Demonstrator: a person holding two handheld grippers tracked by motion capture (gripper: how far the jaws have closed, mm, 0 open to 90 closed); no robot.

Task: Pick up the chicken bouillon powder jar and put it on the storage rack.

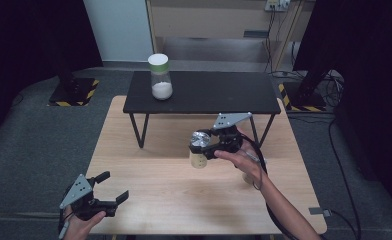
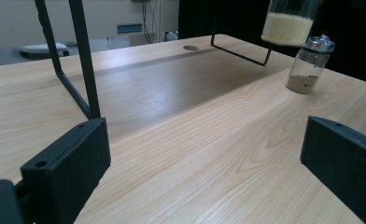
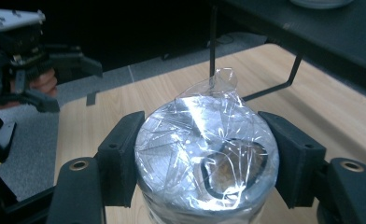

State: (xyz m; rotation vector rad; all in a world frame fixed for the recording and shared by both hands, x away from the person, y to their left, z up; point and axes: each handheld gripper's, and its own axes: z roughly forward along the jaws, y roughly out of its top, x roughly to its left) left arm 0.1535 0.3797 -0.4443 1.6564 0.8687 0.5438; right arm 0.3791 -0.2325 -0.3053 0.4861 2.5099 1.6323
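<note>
High view: right tongs (image 1: pixel 200 148) clamped on the silver foil-wrapped cap of a small clear glass shaker jar holding pale yellow grains (image 1: pixel 198 159), held above the light wooden table (image 1: pixel 149 175) just in front of the low black metal shelf (image 1: pixel 224 92). Right gripper view confirms it: both black jaws press the sides of the cap (image 3: pixel 207 158), crinkled clear film over its top. Left tongs (image 1: pixel 109 187) wide apart, holding nothing, low near the table's front left corner.

Progress, as judged: jar picked up and in carriage; placing not yet done. Destination is probably the shelf, where a larger clear jar with a white and green lid and white powder (image 1: pixel 160 76) already stands.

Count: three jars. One on the shelf, one in the right tongs, and one clear shaker with a silver cap and brown contents (image 2: pixel 309 65) standing on the table, partly behind the person's right hand (image 1: pixel 244 159) from above. One shelf, one table, two tongs.
</note>
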